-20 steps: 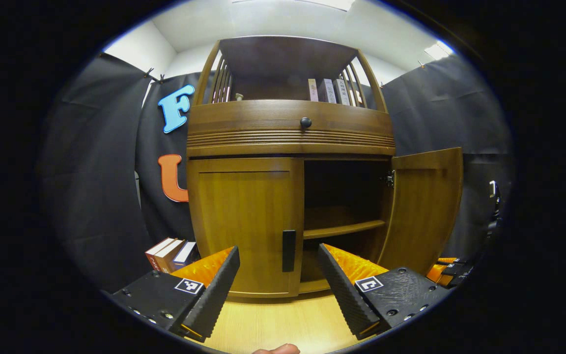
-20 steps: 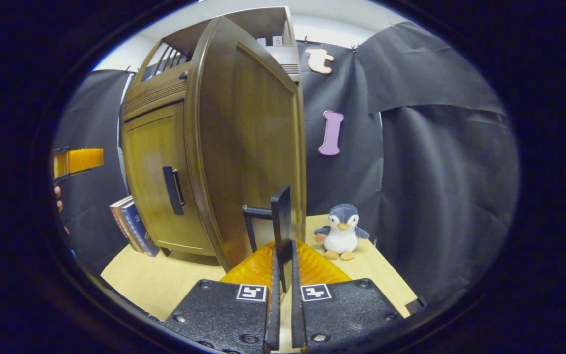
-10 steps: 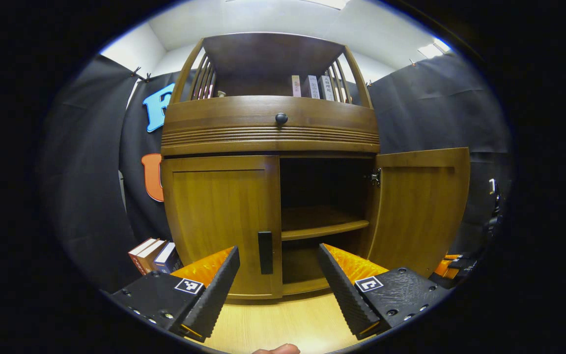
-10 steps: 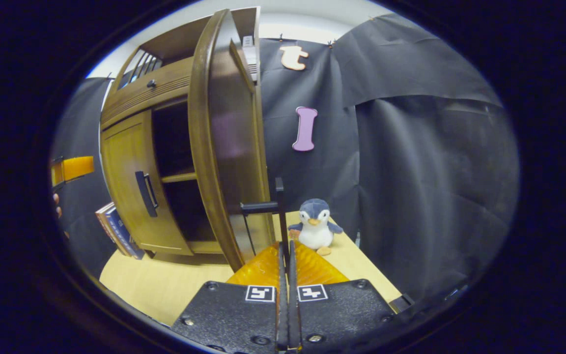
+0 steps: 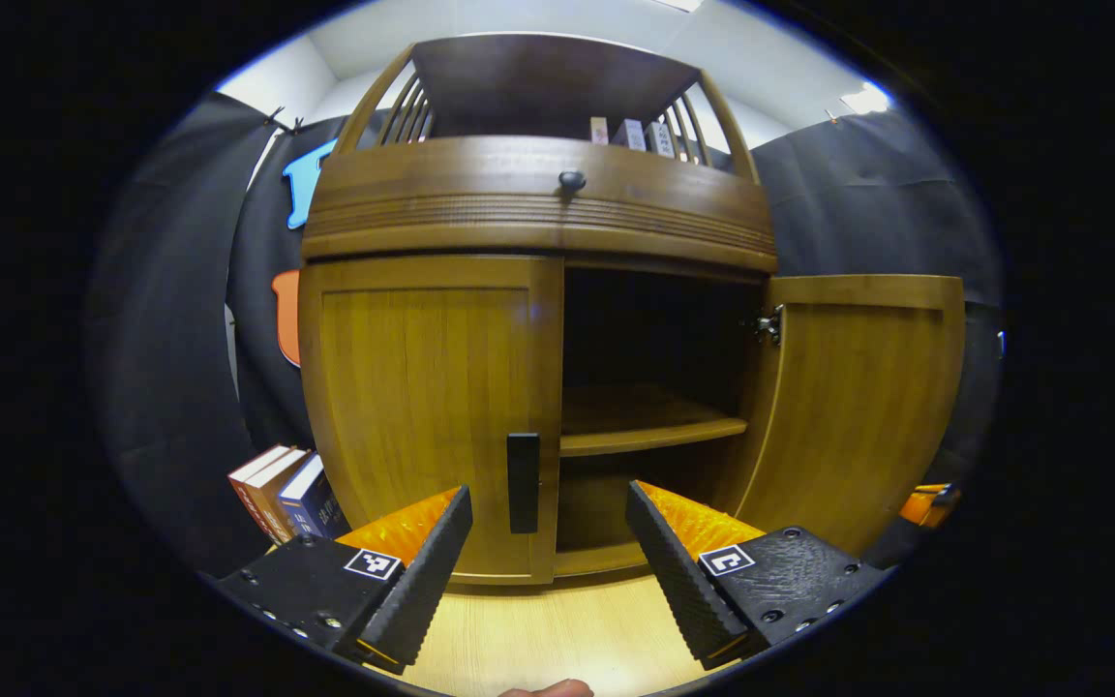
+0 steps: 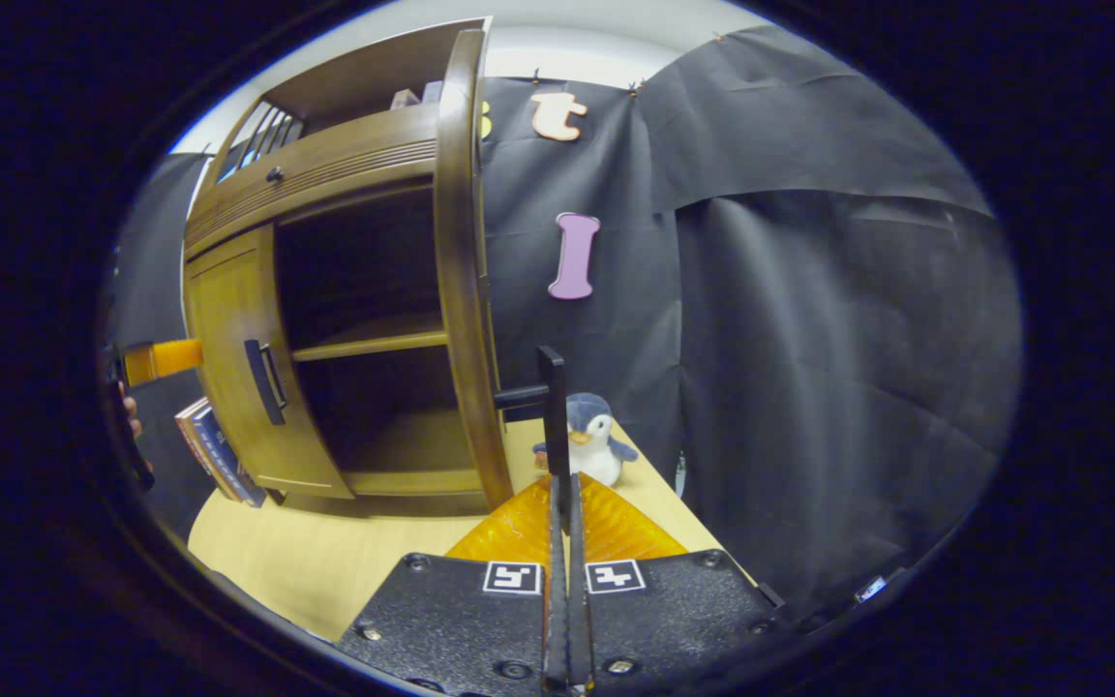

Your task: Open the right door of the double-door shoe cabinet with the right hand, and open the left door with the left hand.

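- Right gripper: clenched on the right handle, both fingers pressing its bar, seen at 6 o'clock in the right gripper view.
- Right handle: a dark vertical bar on a short stub, standing off the right door's outer face.
- Right door: swung wide open and seen edge-on in the right gripper view, running from 12 o'clock down to centre; in the left gripper view its inner face stands at 3 o'clock.
- Left gripper: released, jaws set wide apart at 6 o'clock in the left gripper view, holding nothing (the fingers flank the lower end of the left handle without touching it).
- Left door: closed, flush with the cabinet front; its handle is at the door's right edge.
- Cabinet interior: open on the right half, with one shelf across it.
- Knob: on the band above the doors, at 12 o'clock.
- Books: leaning against the cabinet's left side at 8 o'clock in the left gripper view.
- Penguin toy: on the table, just behind the right handle, partly hidden by it.
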### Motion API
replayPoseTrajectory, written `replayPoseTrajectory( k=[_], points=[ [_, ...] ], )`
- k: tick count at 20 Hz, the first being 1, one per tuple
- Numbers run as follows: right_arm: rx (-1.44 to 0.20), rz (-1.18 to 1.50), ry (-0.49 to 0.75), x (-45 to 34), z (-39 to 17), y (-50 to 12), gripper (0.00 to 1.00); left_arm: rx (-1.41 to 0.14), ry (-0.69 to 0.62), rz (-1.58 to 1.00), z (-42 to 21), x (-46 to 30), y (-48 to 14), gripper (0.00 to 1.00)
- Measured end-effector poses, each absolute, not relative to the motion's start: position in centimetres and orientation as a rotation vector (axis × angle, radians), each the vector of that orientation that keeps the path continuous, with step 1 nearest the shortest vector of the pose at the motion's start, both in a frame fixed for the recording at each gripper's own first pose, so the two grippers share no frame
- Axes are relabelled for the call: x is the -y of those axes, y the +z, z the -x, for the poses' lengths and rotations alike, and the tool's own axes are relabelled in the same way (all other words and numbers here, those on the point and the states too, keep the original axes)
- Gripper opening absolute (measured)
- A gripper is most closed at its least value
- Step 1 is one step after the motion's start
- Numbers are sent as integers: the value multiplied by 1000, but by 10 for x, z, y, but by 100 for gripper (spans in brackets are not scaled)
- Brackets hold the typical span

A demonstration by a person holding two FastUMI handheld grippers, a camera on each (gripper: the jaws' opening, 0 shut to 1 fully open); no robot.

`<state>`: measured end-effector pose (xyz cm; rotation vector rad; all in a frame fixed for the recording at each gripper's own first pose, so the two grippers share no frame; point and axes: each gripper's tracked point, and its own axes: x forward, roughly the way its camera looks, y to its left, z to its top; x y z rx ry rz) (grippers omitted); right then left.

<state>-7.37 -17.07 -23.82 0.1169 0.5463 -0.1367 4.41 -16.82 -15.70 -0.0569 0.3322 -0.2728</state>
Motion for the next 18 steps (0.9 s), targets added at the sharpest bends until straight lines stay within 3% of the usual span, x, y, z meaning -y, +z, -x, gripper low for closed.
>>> replayPoseTrajectory(
  k=[7,8,9,10,16,17,18],
  points=[
    [-488,-81,-174,182,85,-214,4,-473,-189,110,-102,154,-225,93],
    [-478,-73,-178,183,86,-209,4,-482,-179,100,-108,154,-230,100],
    [-470,-68,-188,183,90,-204,4,-475,-180,93,-113,158,-230,93],
    [-460,-68,-192,183,91,-198,5,-464,-184,85,-121,162,-230,93],
    [-412,-83,-218,184,105,-169,15,-465,-166,43,-150,171,-247,93],
    [-405,-81,-213,181,108,-165,21,-461,-169,38,-155,170,-249,100],
    [-402,-75,-208,178,108,-161,24,-453,-174,36,-159,170,-250,93]
  ],
)
